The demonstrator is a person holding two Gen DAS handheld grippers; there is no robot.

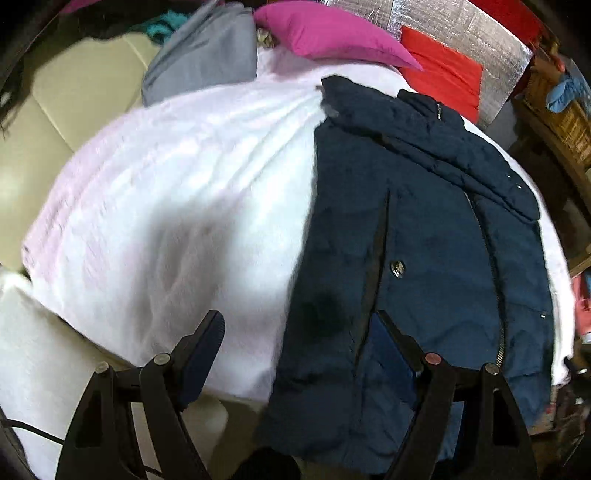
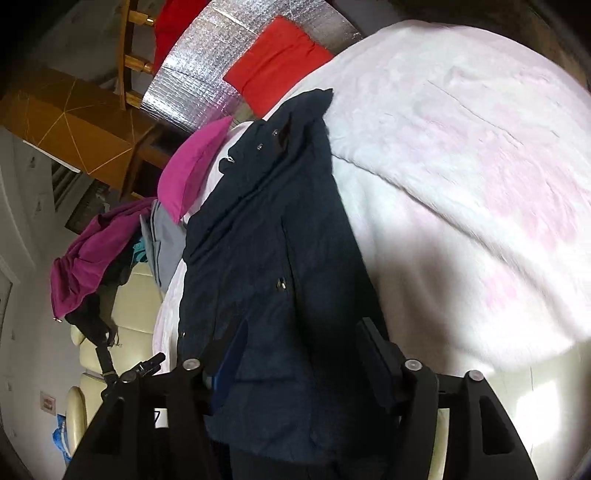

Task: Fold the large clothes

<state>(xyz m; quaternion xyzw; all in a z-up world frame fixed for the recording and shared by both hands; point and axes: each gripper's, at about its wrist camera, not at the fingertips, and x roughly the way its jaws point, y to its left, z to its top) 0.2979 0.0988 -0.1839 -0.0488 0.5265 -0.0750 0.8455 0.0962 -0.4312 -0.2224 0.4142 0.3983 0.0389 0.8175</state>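
White fluffy blanket [image 1: 177, 192] covering bed, carrying navy jacket [image 1: 424, 236] lying partly folded lengthwise. Left gripper [image 1: 303, 332] fingers standing wide, empty; right gripper [image 2: 301, 339] fingers straddling jacket hem, not pressing. Cross-folding remaining, probably.

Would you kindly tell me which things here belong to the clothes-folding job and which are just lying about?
Part of the job:
- navy padded jacket, lying on the white fleece blanket
- left claw, open
- right claw, open over the jacket's hem

Just lying about:
- magenta pillow
- red cushion
- grey garment
- silver foil sheet
- purple garment
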